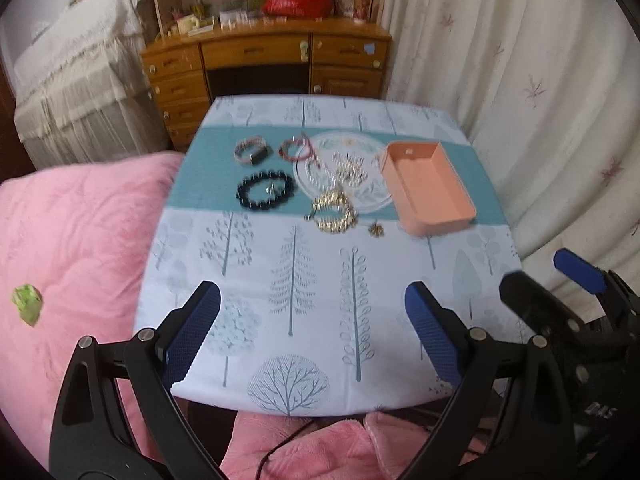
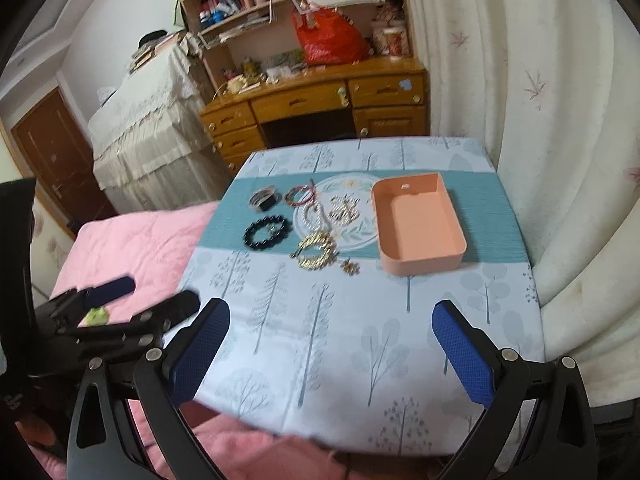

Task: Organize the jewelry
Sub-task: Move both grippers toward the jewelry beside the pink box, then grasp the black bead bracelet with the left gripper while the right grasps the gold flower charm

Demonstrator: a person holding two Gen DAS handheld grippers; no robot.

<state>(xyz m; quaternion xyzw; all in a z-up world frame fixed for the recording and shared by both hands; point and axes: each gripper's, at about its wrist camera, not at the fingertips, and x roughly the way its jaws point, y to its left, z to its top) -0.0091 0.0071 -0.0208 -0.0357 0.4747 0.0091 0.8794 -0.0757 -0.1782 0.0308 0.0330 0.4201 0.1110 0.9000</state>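
- The table, under a tree-print cloth, carries everything along its teal band, far from both tools, so the near half is free for the approach.
- The pink tray sits empty at the right end of the band, apparently the place meant for the pieces.
- The round patterned mat lies just left of the tray with chains and small silvery pieces piled on it.
- The left hand-held gripper and the right hand-held gripper both hover over the near edge, fingers spread wide, holding nothing.
- The black bead bracelet lies left of the mat; the gold chain bracelet overlaps the mat's near rim.
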